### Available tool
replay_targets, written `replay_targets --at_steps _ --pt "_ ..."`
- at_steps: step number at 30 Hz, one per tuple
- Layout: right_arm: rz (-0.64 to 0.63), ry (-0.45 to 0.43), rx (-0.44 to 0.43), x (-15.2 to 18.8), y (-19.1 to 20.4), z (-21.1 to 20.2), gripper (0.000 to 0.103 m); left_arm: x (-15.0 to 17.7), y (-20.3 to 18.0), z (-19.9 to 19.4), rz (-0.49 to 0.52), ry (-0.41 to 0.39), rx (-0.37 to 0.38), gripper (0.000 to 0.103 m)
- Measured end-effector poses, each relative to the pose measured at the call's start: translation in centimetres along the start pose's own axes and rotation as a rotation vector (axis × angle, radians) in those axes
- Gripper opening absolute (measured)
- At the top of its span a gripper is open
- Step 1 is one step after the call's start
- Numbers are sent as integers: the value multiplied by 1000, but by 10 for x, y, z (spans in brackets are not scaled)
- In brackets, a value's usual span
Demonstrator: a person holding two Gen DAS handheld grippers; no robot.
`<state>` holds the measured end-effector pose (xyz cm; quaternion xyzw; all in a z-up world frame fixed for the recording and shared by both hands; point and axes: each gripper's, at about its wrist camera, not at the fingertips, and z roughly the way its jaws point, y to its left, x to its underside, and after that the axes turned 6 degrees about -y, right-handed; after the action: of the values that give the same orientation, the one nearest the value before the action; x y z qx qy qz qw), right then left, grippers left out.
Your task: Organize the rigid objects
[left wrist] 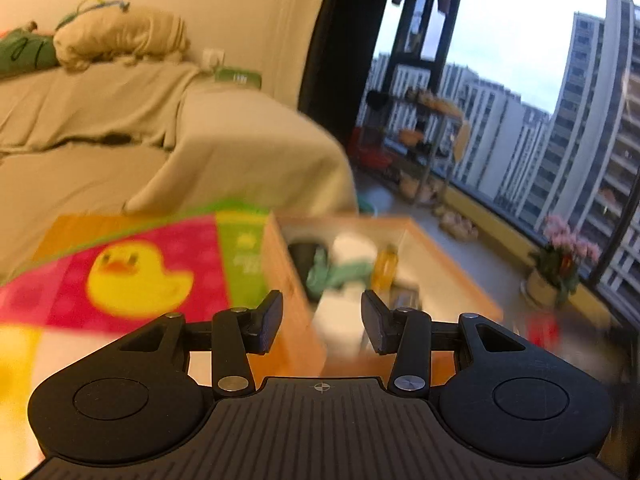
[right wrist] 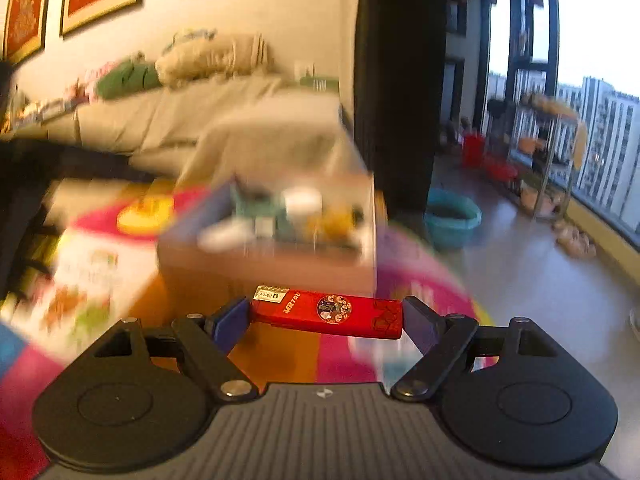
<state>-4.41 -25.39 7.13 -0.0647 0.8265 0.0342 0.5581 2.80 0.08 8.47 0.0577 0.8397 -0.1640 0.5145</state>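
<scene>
Red box: a long flat red box (right wrist: 326, 313) with a round patterned badge and a white label lies crosswise between the fingers of the right claw (right wrist: 326, 322), one end against each pad, in the air just in front of the cardboard box.
Right claw: closed on the red box, its jaws standing wide because the box is held by its ends.
Left claw: the left claw (left wrist: 321, 322) is empty, jaws partly apart with nothing between the pads (only the cardboard box shows through the gap).
Cardboard box: an open cardboard box (left wrist: 292, 280) sits on the mat; inside are blurred things, among them something white, something teal and something yellow.
Mat: a bright play mat (left wrist: 160, 280) with a yellow duck on pink lies under and beside the box.
Sofa: a sofa (left wrist: 120, 128) under a beige cover stands behind the mat, with a cushion and green cloth piled on it.
Further off: a teal basin (right wrist: 454, 216) on the floor past the box, a metal rack (left wrist: 432, 140) by the window, and a potted pink flower (left wrist: 560, 260) near the sill.
In the way: the near wall of the cardboard box stands between both claws and its contents.
</scene>
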Motion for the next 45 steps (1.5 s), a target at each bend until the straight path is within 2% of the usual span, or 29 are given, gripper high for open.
replay_targets --at_steps 4,5,7,11,13,14,17,18,19,21,24,28,37,45 --pt "38 -80 3 -50 4 39 85 26 10 -10 8 100 3 47" --pt "46 -72 3 -57 5 50 89 33 13 -13 20 121 -10 47" --pt "45 -4 2 -63 9 69 89 45 21 -21 49 148 -52 47" --pt "50 73 -37 -35 24 59 89 69 40 -37 111 206 -137 47" --pt "23 101 -22 -13 35 49 89 79 45 -38 100 233 -138 50" --pt "14 119 -7 -3 40 47 89 82 42 -40 123 208 -132 51" --pt "14 202 36 22 51 50 89 86 32 -36 129 201 -133 75" --pt "25 227 40 29 53 53 89 87 29 -32 113 201 -116 92" --pt "38 255 41 36 54 57 89 87 26 -27 109 205 -102 102" --pt "54 268 51 44 53 59 95 90 18 -21 124 200 -135 102" --pt "69 266 93 47 49 60 103 90 11 -12 89 159 -209 102" --pt "93 274 105 48 45 63 103 89 1 -1 81 129 -288 102" --pt "101 213 131 53 47 62 103 89 -3 3 67 118 -312 103" --pt "100 199 139 52 47 66 103 88 -4 7 61 116 -322 103"
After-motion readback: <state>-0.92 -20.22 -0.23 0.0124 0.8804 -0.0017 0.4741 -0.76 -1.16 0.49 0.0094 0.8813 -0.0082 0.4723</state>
